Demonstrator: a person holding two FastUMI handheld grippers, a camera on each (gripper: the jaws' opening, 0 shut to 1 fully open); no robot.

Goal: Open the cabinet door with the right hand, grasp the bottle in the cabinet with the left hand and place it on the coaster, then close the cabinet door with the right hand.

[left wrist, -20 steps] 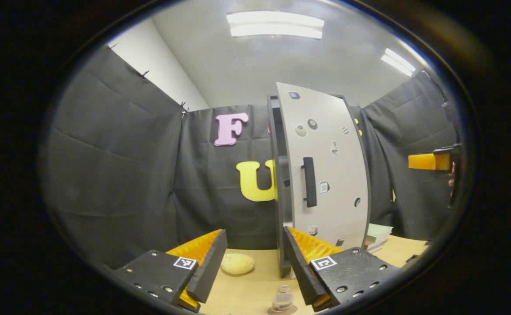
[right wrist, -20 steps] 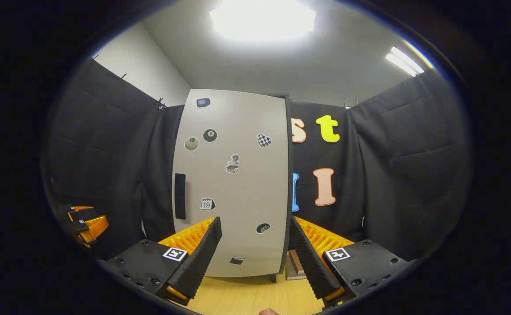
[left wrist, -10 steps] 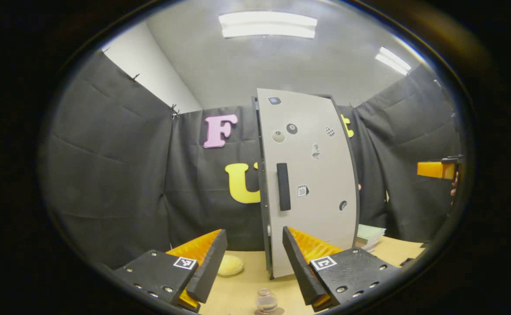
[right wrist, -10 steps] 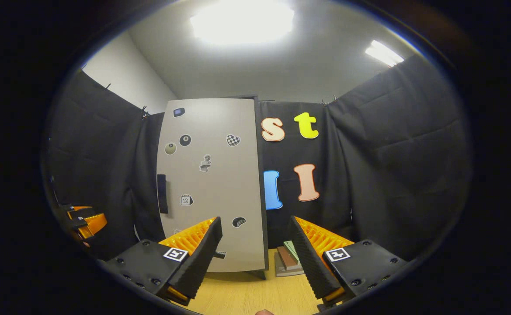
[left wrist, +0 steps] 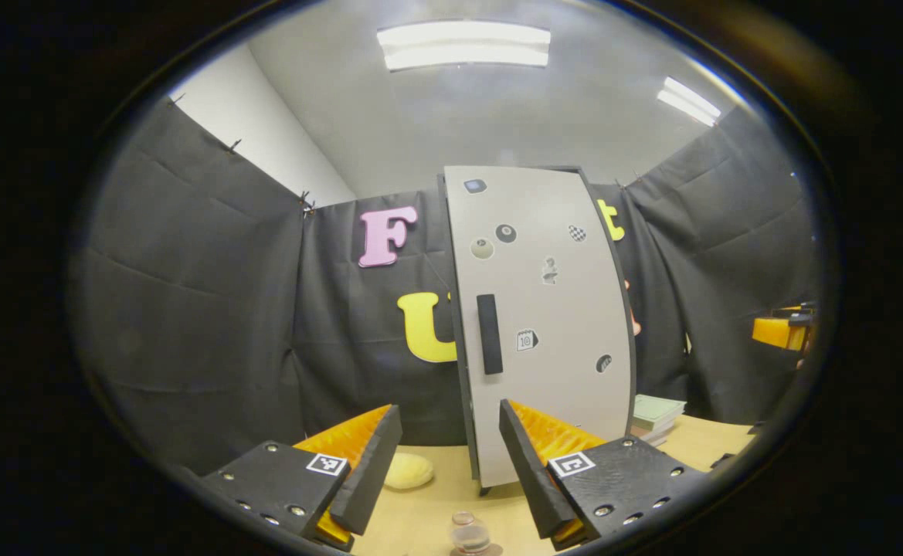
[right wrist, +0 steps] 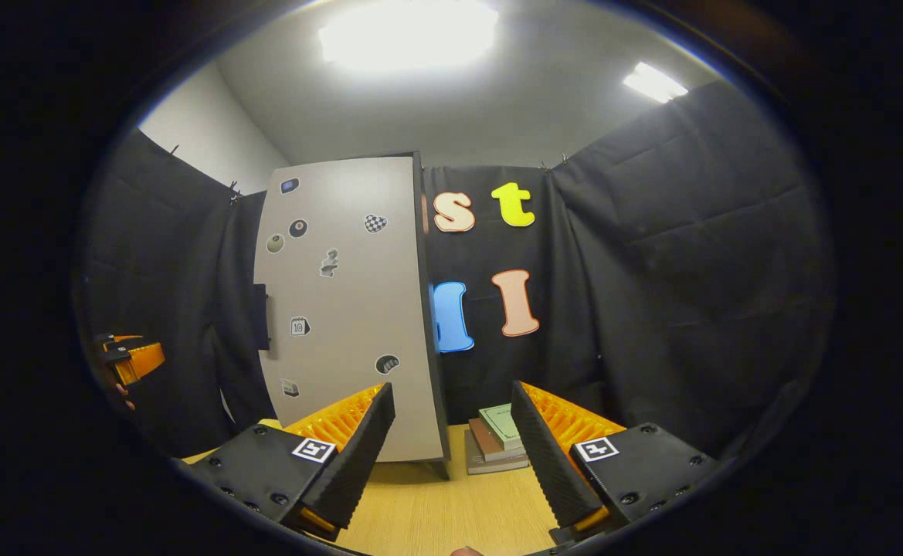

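A small clear bottle (left wrist: 470, 533) stands upright on a round coaster (left wrist: 491, 549) at the bottom edge of the left gripper view, below and between my left gripper's fingers. My left gripper (left wrist: 449, 413) is open and holds nothing. The grey cabinet door (left wrist: 544, 324), with its dark handle (left wrist: 488, 333), lies shut against the cabinet body. In the right gripper view the door (right wrist: 343, 309) stands left of centre. My right gripper (right wrist: 451, 390) is open and empty, back from the door. It also shows far right as the right gripper (left wrist: 783, 332).
A yellow sponge-like lump (left wrist: 409, 471) lies on the wooden table (left wrist: 428, 517) left of the cabinet. A stack of books (right wrist: 497, 440) sits to the cabinet's right. Black cloth walls close in the booth. The left gripper (right wrist: 130, 359) shows at the left edge.
The door swung from ajar to shut against the cabinet. My right gripper drew back and turned rightward, away from the door. The bottle stayed on the coaster.
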